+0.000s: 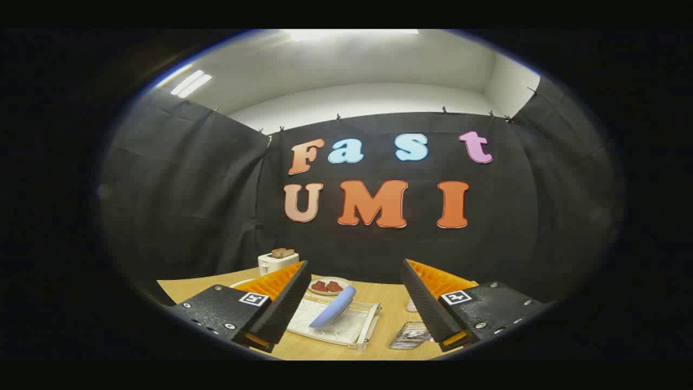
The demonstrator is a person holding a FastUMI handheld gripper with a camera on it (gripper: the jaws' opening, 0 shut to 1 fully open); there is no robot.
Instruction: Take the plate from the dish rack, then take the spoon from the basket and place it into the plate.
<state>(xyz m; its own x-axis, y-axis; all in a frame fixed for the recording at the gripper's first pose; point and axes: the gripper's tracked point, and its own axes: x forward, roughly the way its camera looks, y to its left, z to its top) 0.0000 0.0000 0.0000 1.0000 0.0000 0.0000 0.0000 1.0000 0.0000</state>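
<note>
Gripper (356, 311) spread wide, holding nothing. Blue plate (333, 306) upright in dish rack (346, 327), ahead between fingers (279, 309).

Hand-held gripper (354, 276) fingers apart; blue plate (333, 307) in dish rack (371, 325) beyond.

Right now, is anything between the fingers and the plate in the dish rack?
Nothing visible does. The gripper is open and holds nothing; its fingers are spread wide. The blue plate leans in the white dish rack just ahead, in the gap between them, on the wooden table.
</note>
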